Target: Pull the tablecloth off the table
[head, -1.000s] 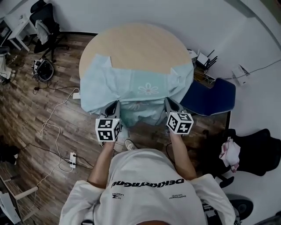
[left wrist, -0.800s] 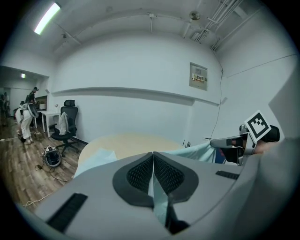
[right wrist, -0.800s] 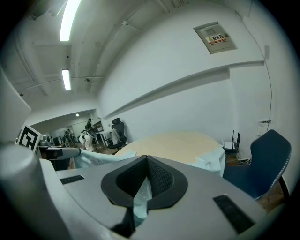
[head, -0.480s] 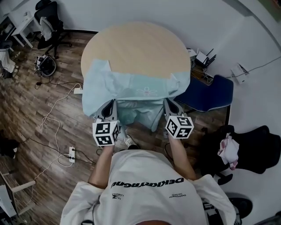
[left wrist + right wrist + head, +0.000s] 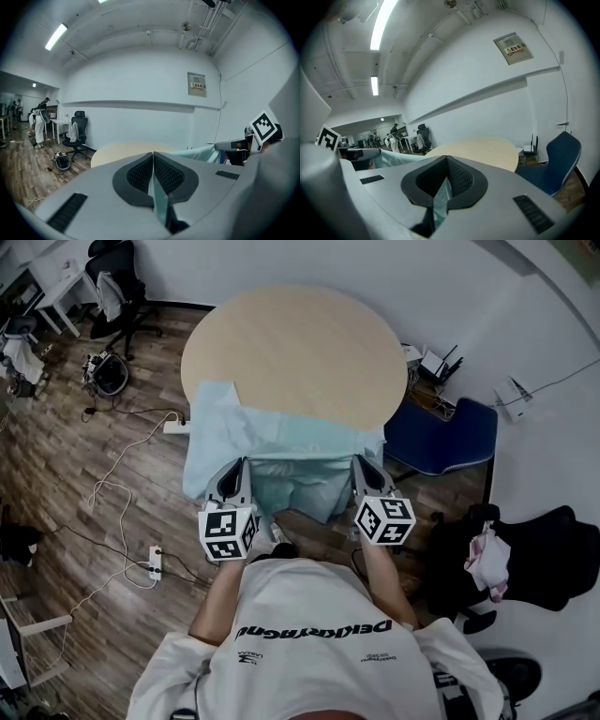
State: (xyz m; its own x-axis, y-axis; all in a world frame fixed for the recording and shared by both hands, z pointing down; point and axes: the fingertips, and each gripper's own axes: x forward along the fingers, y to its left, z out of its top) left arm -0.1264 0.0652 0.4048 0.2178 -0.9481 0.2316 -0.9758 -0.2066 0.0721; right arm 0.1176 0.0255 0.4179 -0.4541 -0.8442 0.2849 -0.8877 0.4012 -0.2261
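Office space: swivel chair (image 5: 119, 282), white desk (image 5: 62, 289), ceiling strip light (image 5: 56, 36).

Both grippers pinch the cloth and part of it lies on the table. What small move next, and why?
Probably pull the left gripper and right gripper back toward the body, jaws shut. Each pinches an edge of the tablecloth, and a strip of it lies on the near rim of the table.

- My tablecloth (image 5: 272, 439) is pale mint green.
- The surface (image 5: 300, 352) is light beige.
- My left gripper (image 5: 237, 469) and right gripper (image 5: 363, 467) wear black-and-white square markers.
- The chair (image 5: 442, 441) is navy blue.
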